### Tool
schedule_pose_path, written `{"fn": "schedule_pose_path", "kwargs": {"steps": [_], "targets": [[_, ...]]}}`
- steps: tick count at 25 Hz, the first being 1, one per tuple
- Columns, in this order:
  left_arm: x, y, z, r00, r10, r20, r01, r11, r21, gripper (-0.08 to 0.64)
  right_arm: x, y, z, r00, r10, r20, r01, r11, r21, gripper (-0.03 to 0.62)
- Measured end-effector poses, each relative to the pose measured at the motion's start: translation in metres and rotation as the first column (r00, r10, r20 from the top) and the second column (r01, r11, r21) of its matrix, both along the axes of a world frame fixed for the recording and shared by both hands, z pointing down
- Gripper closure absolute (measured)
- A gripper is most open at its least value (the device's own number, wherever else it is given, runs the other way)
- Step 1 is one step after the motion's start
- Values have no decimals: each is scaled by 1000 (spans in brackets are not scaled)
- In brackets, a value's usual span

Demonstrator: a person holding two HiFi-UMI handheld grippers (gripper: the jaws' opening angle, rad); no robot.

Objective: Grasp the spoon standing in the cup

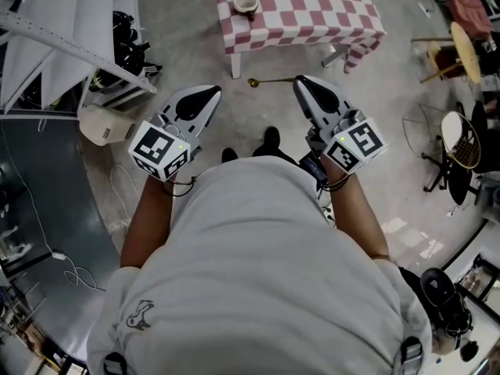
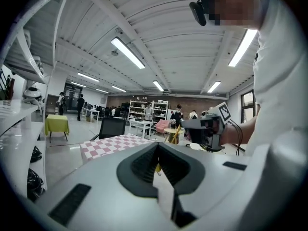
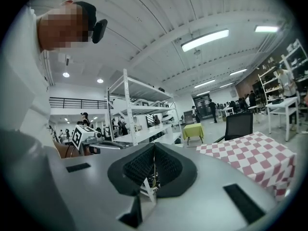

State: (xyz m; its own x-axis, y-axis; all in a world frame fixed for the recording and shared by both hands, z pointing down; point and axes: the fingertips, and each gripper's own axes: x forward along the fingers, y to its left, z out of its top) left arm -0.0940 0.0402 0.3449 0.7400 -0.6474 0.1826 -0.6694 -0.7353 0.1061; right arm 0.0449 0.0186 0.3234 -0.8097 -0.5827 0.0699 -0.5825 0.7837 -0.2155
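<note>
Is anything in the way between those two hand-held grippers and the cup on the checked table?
Nothing visible blocks either. Only floor lies between the left hand-held gripper, the right hand-held gripper and the table, where the cup sits near the front edge. A gold spoon lies on that floor, low.

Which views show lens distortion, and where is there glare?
Left gripper view: strong fisheye, dark corners, long white ceiling lamp blown out. Right gripper view: same bending, bright ceiling tube. Head view: even light, pale glare patch on grey concrete floor.
</note>
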Motion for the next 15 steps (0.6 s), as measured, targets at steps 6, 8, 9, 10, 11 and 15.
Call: {"fn": "schedule_pose_path", "kwargs": {"steps": [6, 8, 9, 10, 11, 15], "targets": [[-3, 5, -2, 1000, 24, -7, -24, 1000, -5, 548, -10, 6, 0, 1000, 2, 0, -2, 1000, -2, 560], [-5, 5, -1, 999, 32, -6, -32, 999, -8, 548, -12, 5, -1, 1000, 9, 4, -9, 1000, -1, 560], [-5, 4, 0, 999, 35, -7, -35, 999, -10, 548, -12, 5, -2, 1000, 13, 4, -13, 1000, 2, 560], [-6, 3, 0, 999, 40, -8, -40, 999, -12, 548, -12, 4, -2, 1000, 18, 3, -18, 1000, 5, 560], [-5, 2, 1, 999, 45, -8, -45, 999, -13, 548, -12, 3, -3, 1000, 23, 0, -23, 1000, 9, 560], [-1, 0, 1, 997, 73, -10, -73, 997, -11, 548, -10, 1, -2, 999, 40, -3, -40, 999, 8, 560]]}}
